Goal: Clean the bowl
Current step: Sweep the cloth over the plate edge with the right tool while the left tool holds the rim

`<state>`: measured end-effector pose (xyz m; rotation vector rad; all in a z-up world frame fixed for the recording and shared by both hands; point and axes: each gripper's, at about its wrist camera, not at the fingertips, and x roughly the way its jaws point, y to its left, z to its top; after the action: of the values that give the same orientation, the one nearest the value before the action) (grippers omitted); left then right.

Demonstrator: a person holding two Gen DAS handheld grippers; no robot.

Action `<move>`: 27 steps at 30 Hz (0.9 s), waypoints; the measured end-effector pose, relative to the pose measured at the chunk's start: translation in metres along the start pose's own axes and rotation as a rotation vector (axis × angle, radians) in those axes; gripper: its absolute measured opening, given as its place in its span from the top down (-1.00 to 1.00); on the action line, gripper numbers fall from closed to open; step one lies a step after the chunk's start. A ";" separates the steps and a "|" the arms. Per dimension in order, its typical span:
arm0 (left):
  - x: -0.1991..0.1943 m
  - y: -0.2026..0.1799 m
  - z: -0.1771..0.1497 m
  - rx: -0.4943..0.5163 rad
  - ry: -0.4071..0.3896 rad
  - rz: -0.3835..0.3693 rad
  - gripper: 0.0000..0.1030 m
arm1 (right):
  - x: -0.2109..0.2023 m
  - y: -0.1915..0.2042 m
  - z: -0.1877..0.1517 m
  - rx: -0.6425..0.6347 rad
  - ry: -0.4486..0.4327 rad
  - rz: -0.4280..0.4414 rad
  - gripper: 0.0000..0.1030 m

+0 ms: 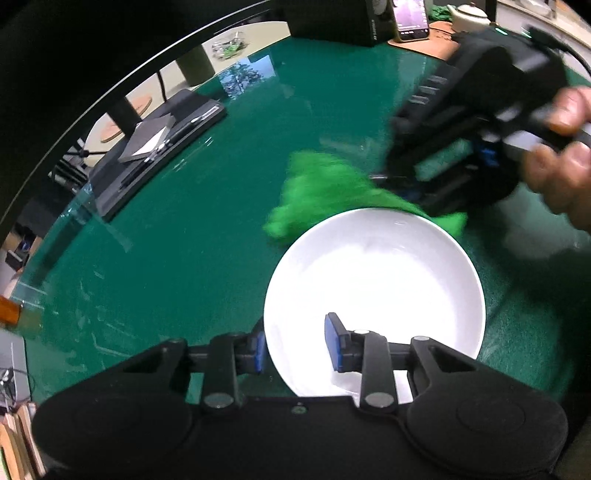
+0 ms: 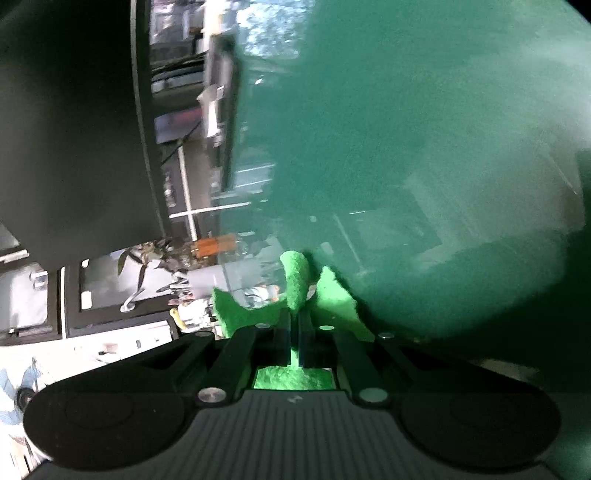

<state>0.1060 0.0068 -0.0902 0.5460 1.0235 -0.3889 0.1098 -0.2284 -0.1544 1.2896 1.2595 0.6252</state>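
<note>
A white bowl (image 1: 373, 291) sits on the green table (image 1: 184, 236). My left gripper (image 1: 297, 349) straddles the bowl's near rim, one blue pad outside and one inside; the jaws stand apart around the rim. My right gripper (image 2: 293, 332) is shut on a bright green cloth (image 2: 297, 284). In the left wrist view that gripper (image 1: 410, 184) is blurred, just beyond the bowl's far rim, with the cloth (image 1: 317, 195) trailing on the table behind the bowl.
A black tray with notebook and pens (image 1: 159, 140) lies at the far left. A phone (image 1: 412, 18), a black box (image 1: 332, 18) and a teapot (image 1: 469, 14) stand at the back. The glass table edge (image 1: 55, 236) runs along the left.
</note>
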 end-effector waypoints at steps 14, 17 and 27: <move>0.010 0.005 -0.003 0.030 -0.005 -0.018 0.35 | -0.023 -0.016 -0.005 0.030 0.002 -0.035 0.89; 0.010 -0.004 0.002 0.034 -0.001 -0.016 0.35 | 0.003 0.000 0.004 -0.012 0.022 -0.011 0.88; -0.050 -0.123 0.010 0.066 -0.012 -0.026 0.33 | -0.033 -0.015 -0.007 0.013 0.014 -0.040 0.88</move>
<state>0.0225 -0.0952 -0.0722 0.5897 1.0095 -0.4496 0.0898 -0.2592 -0.1560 1.2698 1.2997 0.5990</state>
